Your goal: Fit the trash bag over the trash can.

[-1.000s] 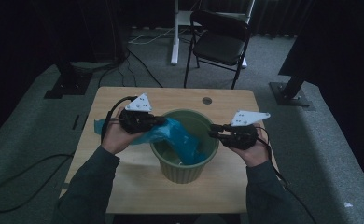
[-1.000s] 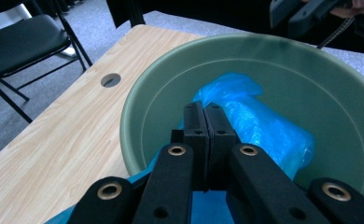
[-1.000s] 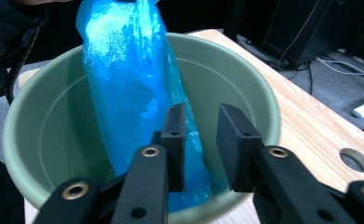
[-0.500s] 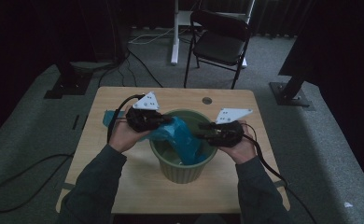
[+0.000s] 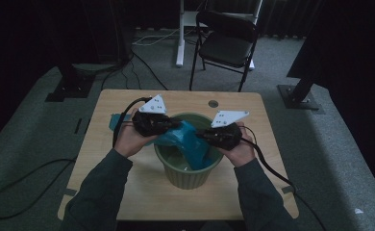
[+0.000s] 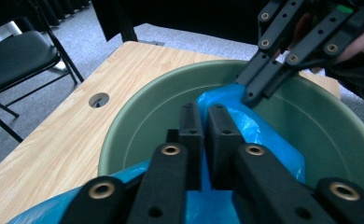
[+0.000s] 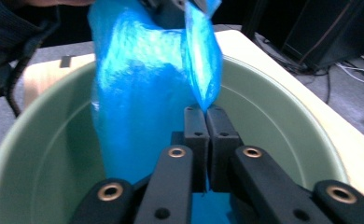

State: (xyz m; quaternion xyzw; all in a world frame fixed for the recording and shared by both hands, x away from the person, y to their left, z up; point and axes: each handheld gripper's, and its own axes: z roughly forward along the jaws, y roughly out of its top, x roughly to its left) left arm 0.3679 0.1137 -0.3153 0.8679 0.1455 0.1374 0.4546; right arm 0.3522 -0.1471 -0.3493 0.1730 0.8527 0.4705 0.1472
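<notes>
the wooden worktop (image 5: 128, 183) carries a green ribbed bin (image 5: 188, 175) at its middle. a blue plastic bag (image 5: 188, 142) drapes over the bin's left rim and hangs down inside it. above that rim, the left tool (image 5: 176, 126) has just been opening its jaws slightly, with bag film in the narrow gap between them. over the bin's right side, the right tool (image 5: 201, 136) has just closed and pinches a bag edge.

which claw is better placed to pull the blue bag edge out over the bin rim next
Right. The right claw is shut on a corner of the thin blue plastic bag above the round green bin, near its own side of the rim. The left claw has just been loosening its pinch.
</notes>
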